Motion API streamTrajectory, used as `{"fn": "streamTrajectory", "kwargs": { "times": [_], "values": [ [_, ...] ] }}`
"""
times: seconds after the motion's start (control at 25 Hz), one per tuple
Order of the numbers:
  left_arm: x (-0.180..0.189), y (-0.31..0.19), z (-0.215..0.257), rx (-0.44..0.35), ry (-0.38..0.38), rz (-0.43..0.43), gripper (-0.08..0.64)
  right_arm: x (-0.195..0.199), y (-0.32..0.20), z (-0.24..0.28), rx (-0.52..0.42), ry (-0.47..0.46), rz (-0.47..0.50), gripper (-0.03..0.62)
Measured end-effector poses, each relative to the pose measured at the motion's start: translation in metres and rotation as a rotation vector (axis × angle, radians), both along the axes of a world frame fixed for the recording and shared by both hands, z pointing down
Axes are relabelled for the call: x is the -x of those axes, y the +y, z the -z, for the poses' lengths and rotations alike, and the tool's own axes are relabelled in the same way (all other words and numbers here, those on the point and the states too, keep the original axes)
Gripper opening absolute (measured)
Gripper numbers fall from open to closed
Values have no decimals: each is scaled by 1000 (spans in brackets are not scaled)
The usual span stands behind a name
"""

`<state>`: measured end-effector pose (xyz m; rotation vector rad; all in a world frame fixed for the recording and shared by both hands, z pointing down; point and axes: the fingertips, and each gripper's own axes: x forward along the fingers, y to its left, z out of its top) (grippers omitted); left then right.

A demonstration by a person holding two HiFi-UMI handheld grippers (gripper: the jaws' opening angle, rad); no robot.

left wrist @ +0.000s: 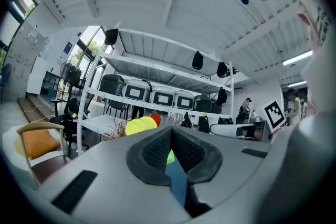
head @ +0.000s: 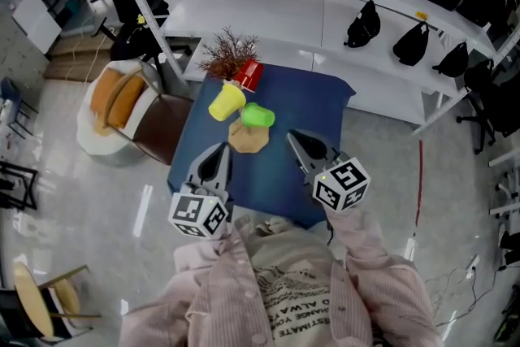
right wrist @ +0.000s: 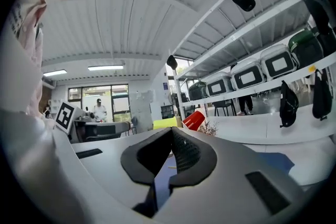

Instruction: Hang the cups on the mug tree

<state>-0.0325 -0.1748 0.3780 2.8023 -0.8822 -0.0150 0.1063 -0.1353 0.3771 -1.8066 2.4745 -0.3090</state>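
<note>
On the blue table [head: 276,175] stands a mug tree on a wooden base [head: 249,137]. Three cups hang on it: a yellow cup [head: 226,102], a green cup [head: 257,116] and a red cup [head: 249,75]. My left gripper [head: 218,153] hovers near the table's front left, shut and empty, pointing at the tree. My right gripper [head: 296,140] is to the right of the base, also shut with nothing in it. In the left gripper view the yellow cup [left wrist: 137,126] and red cup [left wrist: 156,119] show above the closed jaws. The right gripper view shows the red cup [right wrist: 195,119] and yellow cup [right wrist: 165,123].
A brown twig plant [head: 228,52] stands at the table's back edge. White shelving [head: 325,4] with bins and black bags runs behind. A chair with orange cushions [head: 122,106] sits left of the table. The person's striped shirt [head: 301,288] fills the bottom.
</note>
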Motion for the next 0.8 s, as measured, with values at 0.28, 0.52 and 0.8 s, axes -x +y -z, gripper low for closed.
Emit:
{"fn": "streamTrajectory", "kwargs": {
  "times": [0.28,0.52,0.8],
  "values": [
    [8,0,9,-27,4,26,-2,-14,3,18,-55,40,-68,0],
    [17,-4,15,-48,7,61,-2,-22,3,22,-69,40,-106,0],
    [23,-5,17,-57,-5,82,-2,-30,6,20,-67,64,-152,-2]
  ]
}}
